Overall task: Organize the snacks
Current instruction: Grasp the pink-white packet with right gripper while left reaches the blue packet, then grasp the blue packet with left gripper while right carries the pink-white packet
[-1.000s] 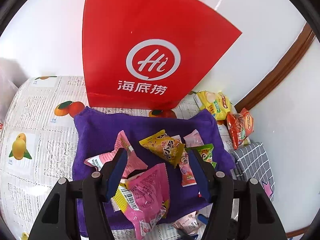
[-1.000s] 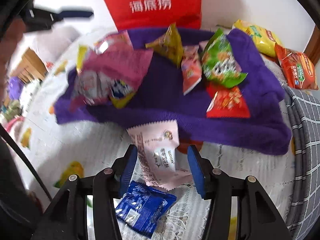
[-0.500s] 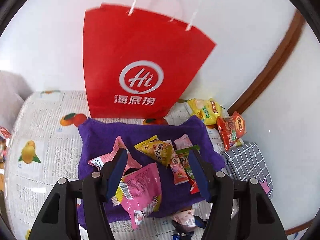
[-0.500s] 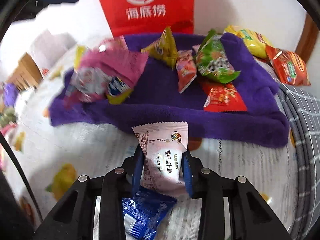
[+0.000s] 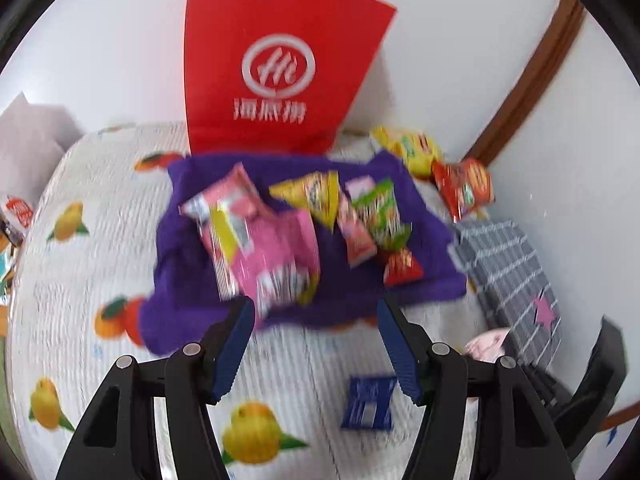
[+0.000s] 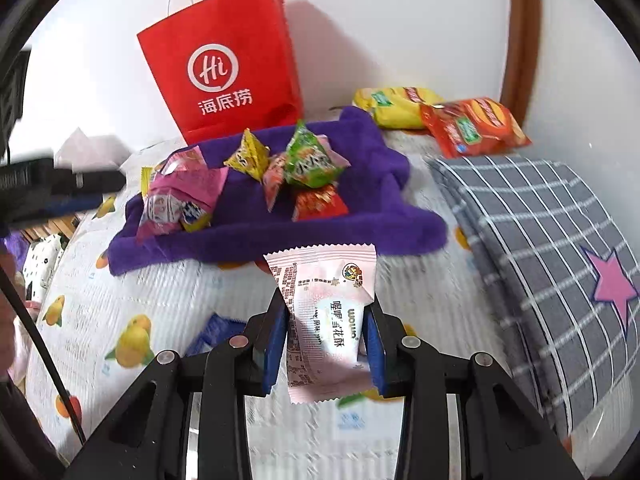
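My right gripper (image 6: 328,304) is shut on a pale pink snack packet (image 6: 324,320), held upright off the fruit-print cloth in front of the purple towel (image 6: 360,232). Several snack packets lie heaped on that towel (image 5: 180,240): a big pink one (image 5: 276,256), a yellow one (image 5: 316,196), a green one (image 5: 380,212) and a small red one (image 5: 400,268). My left gripper (image 5: 314,320) hangs open over the towel's near edge, with nothing between its fingers. A blue packet (image 5: 368,404) lies on the cloth below it, and its corner (image 6: 216,332) shows in the right wrist view.
A red paper bag (image 6: 224,40) stands against the white wall behind the towel. A yellow chip bag (image 6: 396,108) and a red chip bag (image 6: 476,124) lie at the back right. A grey checked cushion (image 6: 540,240) with a pink star borders the right side.
My right gripper closed on the pale pink packet and lifted it off the cloth. My left gripper drew back from over the snack pile to the towel's near edge, still open.
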`<state>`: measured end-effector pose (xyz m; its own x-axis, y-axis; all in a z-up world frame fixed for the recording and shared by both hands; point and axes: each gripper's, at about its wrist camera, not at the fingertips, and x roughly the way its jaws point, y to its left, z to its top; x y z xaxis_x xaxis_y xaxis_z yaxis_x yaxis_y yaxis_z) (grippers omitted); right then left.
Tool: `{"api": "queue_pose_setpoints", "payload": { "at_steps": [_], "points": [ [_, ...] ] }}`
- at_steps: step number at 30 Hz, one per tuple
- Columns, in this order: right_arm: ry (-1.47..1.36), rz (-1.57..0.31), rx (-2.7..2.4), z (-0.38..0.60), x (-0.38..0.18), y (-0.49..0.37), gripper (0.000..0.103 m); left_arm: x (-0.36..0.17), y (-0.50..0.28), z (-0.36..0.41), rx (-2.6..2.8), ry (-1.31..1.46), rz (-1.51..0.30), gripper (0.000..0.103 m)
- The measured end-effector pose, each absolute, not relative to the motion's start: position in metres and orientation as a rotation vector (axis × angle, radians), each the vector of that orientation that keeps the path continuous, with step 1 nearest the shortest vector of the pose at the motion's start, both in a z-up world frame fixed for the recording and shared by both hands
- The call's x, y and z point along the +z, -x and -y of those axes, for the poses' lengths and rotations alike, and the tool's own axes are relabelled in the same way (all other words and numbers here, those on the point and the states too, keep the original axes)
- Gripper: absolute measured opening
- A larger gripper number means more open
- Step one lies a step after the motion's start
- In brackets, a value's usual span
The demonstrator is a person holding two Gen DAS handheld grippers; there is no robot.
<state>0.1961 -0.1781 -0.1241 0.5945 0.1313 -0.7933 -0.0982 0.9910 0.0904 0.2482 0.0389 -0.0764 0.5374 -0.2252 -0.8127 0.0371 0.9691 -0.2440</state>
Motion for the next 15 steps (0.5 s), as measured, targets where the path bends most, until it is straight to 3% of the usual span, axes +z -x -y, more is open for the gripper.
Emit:
{"api": "queue_pose_setpoints", "payload": {
  "at_steps": [15],
  "points": [
    [-0.109,-0.996,0.046,0.226,-0.179,-0.163,0.036,-0.168,-0.217,0.01,-0.227,0.19,-1.161,0.061]
  ]
}}
